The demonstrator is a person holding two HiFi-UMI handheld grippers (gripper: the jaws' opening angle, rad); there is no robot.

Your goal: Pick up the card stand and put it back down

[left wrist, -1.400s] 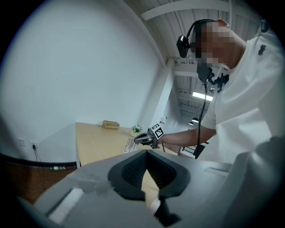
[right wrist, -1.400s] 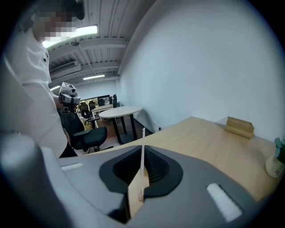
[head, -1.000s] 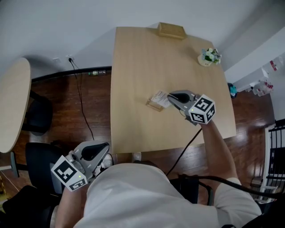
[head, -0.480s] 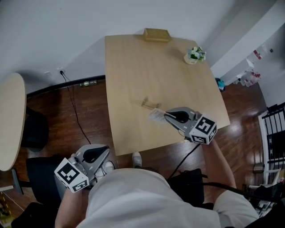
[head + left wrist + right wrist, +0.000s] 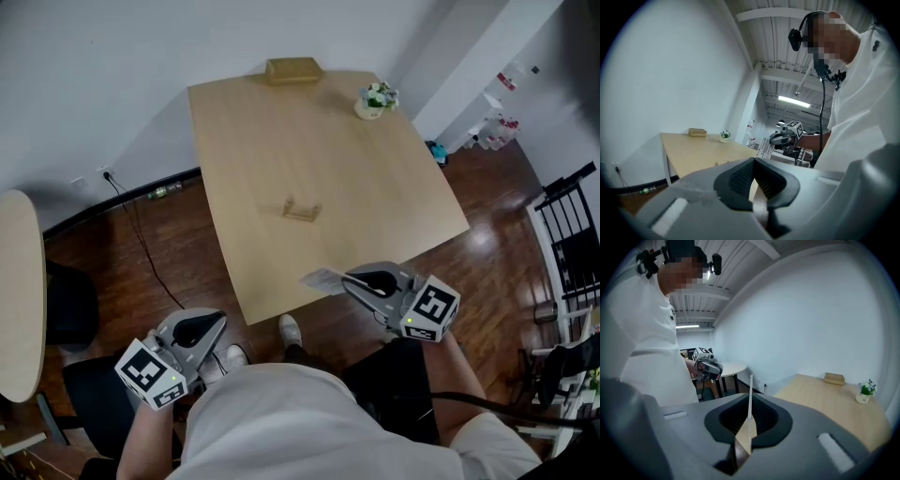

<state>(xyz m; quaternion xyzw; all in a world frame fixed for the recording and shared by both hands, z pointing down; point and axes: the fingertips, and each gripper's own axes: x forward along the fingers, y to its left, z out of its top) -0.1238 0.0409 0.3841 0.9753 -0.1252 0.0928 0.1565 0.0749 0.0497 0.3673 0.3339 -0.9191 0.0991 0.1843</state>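
The small wooden card stand [image 5: 302, 209] sits upright near the middle of the light wooden table [image 5: 394, 187], with nothing in its slot. My right gripper [image 5: 348, 278] hovers off the table's near edge, shut on a white card [image 5: 322, 278]. In the right gripper view the card [image 5: 750, 397] shows edge-on between the pads. The left gripper view shows that same card [image 5: 765, 149] sticking out of the right gripper [image 5: 780, 138]. My left gripper [image 5: 218, 323] is low by my left side over the floor, shut and holding nothing.
A wooden box [image 5: 292, 68] lies at the table's far edge and a small flower pot [image 5: 375, 97] stands at its far right corner. A round table [image 5: 19, 291] and a dark chair [image 5: 70, 305] stand to the left. A black rack [image 5: 572, 234] is on the right.
The right gripper has pulled back toward me with the white card, drawing it out of the stand. The stand stays on the table. The left gripper has barely moved.
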